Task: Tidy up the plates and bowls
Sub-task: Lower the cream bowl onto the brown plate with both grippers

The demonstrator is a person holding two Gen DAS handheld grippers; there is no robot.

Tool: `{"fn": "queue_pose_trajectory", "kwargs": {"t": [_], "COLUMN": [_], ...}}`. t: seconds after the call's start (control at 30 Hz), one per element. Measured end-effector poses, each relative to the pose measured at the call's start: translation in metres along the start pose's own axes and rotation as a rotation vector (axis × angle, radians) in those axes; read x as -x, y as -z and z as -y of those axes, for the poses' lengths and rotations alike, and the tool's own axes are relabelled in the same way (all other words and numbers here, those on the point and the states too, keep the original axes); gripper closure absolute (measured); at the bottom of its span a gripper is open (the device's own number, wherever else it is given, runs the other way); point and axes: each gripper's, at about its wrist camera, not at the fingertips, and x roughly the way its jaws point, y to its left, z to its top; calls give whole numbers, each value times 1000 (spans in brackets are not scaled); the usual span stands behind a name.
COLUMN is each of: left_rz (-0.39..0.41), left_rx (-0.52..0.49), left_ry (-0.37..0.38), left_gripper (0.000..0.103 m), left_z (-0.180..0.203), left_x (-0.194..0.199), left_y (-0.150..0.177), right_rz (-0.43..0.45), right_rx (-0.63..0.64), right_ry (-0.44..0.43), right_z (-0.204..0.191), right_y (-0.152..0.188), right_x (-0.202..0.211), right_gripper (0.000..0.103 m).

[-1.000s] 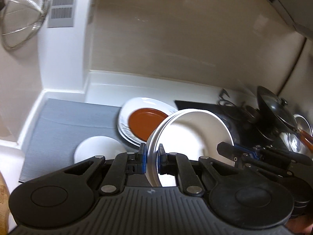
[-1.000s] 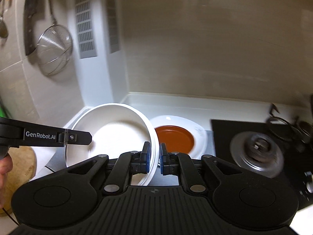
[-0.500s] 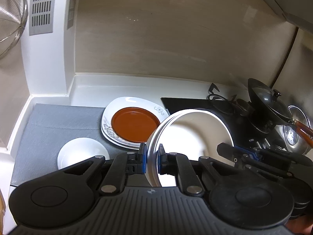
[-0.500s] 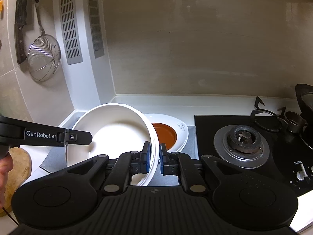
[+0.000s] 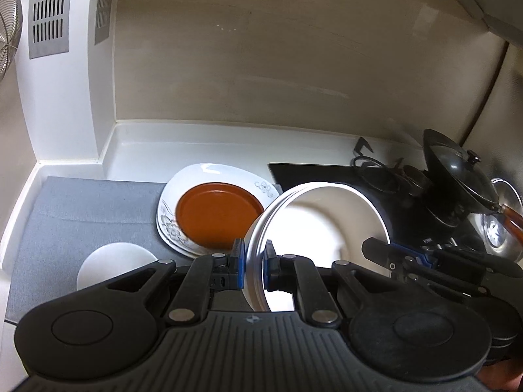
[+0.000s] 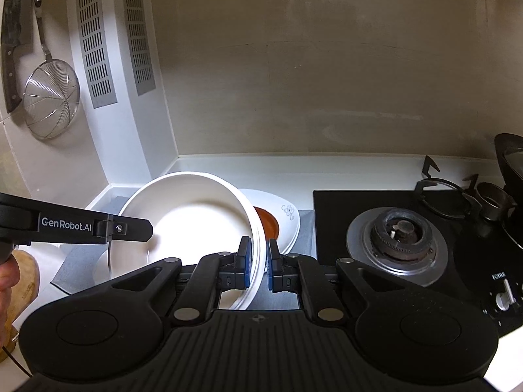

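Note:
A large white bowl [image 5: 323,219] is held in the air between both grippers. My left gripper [image 5: 254,266] is shut on its left rim. My right gripper [image 6: 256,263] is shut on its right rim, where the bowl [image 6: 193,219] also shows. Below, on a grey mat [image 5: 81,209], an orange plate [image 5: 215,217] lies on stacked white floral plates [image 5: 209,171]. A small white bowl [image 5: 111,263] sits on the mat at the front left. The right gripper also shows in the left wrist view [image 5: 405,258].
A black gas hob [image 6: 398,228] with a burner lies to the right. A lidded black wok [image 5: 457,176] and a steel pot [image 5: 503,225] stand on it. A strainer [image 6: 52,101] and knife [image 6: 13,42] hang on the left wall. A wooden board [image 6: 19,281] sits at front left.
Both grippers have swung with the white bowl, so the views pan right: the plates and small bowl shift left, and more of the hob shows. The grips are unchanged.

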Motion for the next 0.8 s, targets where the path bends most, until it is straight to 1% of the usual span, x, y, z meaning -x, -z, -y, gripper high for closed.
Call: {"fn": "queue_pose_trajectory", "kwargs": {"t": [0.1, 0.2, 0.27, 0.33, 0.4, 0.5, 0.63, 0.7, 0.8], "left_rz": [-26, -64, -95, -119, -159, -240, -288, -320, -335], "left_rx": [7, 19, 30, 22, 27, 62, 73, 112, 124], "left_ry": [-24, -48, -66, -86, -99, -107, -119, -120, -133], "left_gripper": [92, 92, 92, 92, 92, 92, 93, 93, 92], "left_z": [-7, -18, -25, -31, -38, -50, -60, -67, -71], "left_x": [-15, -37, -58, -82, -109, -151, -190, -205, -220], "left_y": [-9, -20, -31, -44, -58, -73, -81, -83, -86], "right_rz": [-21, -56, -76, -114, -154, -198, -276, -308, -330], "right_rx": [3, 5, 8, -6, -15, -29, -88, -77, -70], "right_ry": [-23, -67, -85, -105, -122, -115, -107, -97, -79], "right_z": [4, 8, 10, 15, 20, 26, 37, 37, 36], "right_y": [-6, -14, -21, -29, -36, -45, -49, -50, -50], "right_x": [-17, -44, -65, -92, -120, -162, -208, -224, -241], "right_gripper": [93, 93, 93, 93, 93, 94, 94, 94, 94]}}
